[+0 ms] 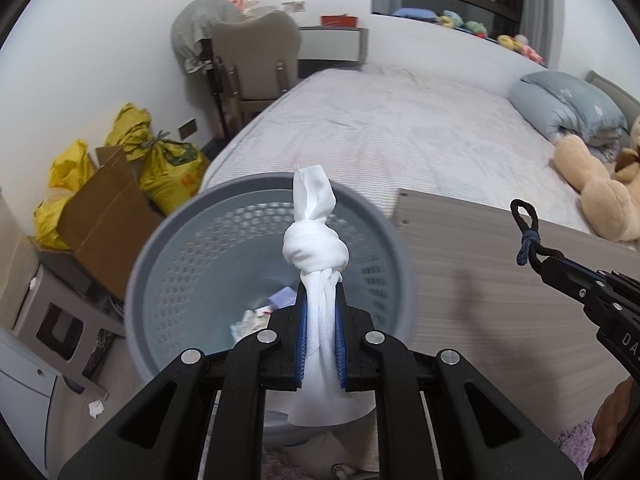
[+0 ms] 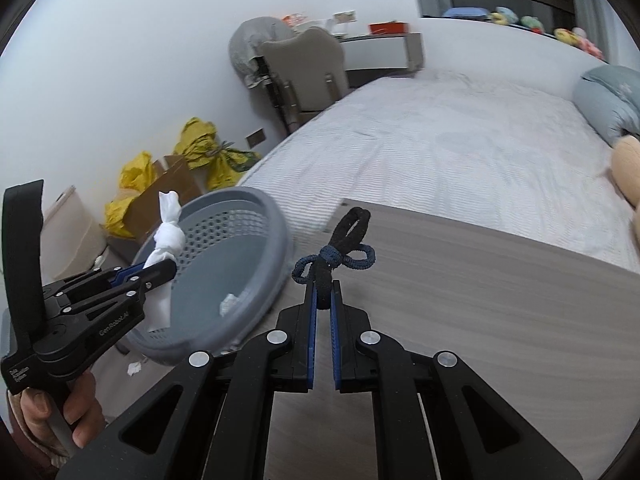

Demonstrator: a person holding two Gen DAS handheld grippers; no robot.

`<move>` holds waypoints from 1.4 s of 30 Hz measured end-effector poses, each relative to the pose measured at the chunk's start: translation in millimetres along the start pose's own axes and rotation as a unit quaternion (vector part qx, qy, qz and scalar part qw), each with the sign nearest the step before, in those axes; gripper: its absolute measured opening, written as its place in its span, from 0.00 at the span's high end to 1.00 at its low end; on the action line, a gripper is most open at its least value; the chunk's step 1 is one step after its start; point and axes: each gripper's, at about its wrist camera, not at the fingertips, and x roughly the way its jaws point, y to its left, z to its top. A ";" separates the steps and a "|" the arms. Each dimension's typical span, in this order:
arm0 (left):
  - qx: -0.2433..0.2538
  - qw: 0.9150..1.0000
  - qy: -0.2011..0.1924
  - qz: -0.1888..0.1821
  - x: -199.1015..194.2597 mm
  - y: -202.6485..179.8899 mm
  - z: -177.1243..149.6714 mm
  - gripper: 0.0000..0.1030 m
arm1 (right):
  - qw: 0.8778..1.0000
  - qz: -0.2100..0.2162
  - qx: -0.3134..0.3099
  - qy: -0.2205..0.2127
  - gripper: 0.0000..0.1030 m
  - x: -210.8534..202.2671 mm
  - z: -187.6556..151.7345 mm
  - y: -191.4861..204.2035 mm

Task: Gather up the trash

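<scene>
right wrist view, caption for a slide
Right gripper holds a knotted hair tie over the table, beside the bin.

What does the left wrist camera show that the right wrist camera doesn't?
Only the left wrist view looks down into the basket, showing scraps at its bottom, and shows the plush toy whole on the bed.

Only the right wrist view shows the hand holding the left gripper.

Both show the left gripper shut on the knotted white cloth, the right gripper shut on the dark hair tie, the wooden board and the bed.
</scene>
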 end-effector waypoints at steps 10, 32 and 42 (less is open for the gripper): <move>-0.036 0.998 0.015 0.038 18.8 54.7 5.2 0.88 | 0.995 0.067 -0.060 0.035 0.94 59.9 32.7 69.2; -0.073 0.995 0.005 0.073 12.6 84.4 5.9 0.20 | 0.995 0.054 -0.072 0.033 0.52 71.0 31.2 95.1; -0.086 0.992 -0.006 0.090 1.1 91.7 3.6 0.09 | 0.996 0.038 -0.077 0.027 0.47 60.9 24.9 99.6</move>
